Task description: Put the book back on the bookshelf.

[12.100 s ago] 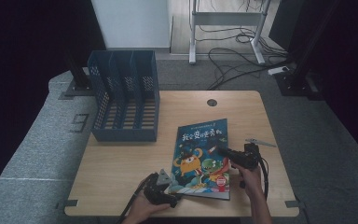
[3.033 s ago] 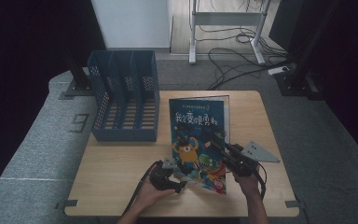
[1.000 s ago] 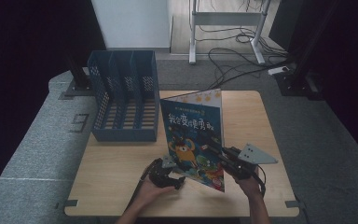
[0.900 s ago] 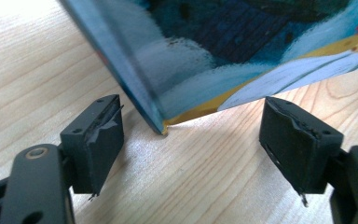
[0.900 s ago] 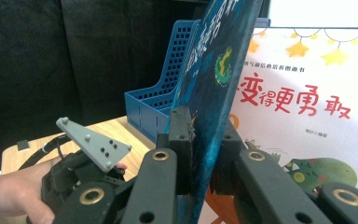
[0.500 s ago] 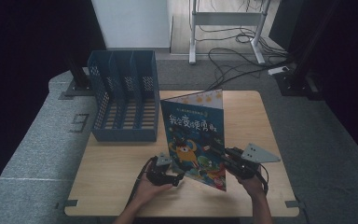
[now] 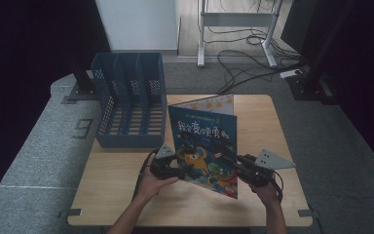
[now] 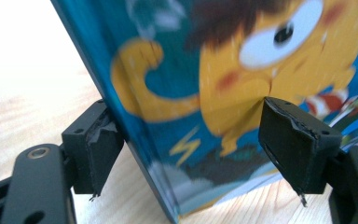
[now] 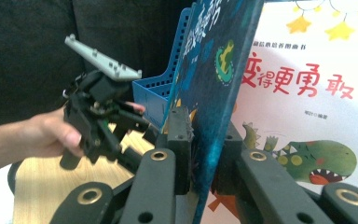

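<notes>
Tabletop: right claw [image 9: 205, 140] clamping book [image 9: 219, 84]

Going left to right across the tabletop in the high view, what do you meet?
Blue plastic three-slot file rack → left gripper → upright blue picture book with cartoon monsters → right gripper clamped on the book's edge.

Children's picture book [image 7: 205, 141], teal cover, orange one-eyed monster, white Chinese title, standing upright on its bottom edge mid-table, slightly fanned open, inner white page with green dinosaur showing, front cover facing the near table edge
</notes>
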Demonstrator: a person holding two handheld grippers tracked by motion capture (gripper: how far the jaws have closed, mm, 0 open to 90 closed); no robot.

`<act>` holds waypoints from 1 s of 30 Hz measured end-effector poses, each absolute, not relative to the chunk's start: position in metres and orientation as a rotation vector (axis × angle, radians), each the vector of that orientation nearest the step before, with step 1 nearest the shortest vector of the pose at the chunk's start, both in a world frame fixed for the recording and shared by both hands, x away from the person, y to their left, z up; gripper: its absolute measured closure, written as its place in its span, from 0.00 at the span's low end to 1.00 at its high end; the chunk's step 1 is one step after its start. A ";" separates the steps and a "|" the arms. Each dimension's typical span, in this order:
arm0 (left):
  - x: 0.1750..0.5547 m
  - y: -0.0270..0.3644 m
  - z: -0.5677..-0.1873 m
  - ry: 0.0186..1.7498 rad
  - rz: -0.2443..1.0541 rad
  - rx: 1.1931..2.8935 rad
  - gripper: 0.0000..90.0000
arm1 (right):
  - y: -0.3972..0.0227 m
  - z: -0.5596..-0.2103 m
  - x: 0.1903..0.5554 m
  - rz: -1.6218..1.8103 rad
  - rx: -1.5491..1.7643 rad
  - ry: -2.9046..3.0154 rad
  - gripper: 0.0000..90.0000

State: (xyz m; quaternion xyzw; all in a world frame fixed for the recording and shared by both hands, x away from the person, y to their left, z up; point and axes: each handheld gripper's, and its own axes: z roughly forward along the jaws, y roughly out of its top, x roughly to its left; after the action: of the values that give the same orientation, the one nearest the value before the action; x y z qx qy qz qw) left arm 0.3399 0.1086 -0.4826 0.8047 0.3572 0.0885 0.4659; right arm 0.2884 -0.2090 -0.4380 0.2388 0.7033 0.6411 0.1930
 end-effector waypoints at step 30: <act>0.340 0.108 -0.455 0.803 0.237 1.879 0.32 | -0.230 -0.455 0.300 1.658 0.742 2.033 0.73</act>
State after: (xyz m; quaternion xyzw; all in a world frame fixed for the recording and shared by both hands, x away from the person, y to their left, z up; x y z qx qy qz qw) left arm 0.3397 0.1078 -0.4546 0.7825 0.3342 0.0987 0.5160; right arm 0.2998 -0.2302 -0.4548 0.2663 0.7296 0.5952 0.2061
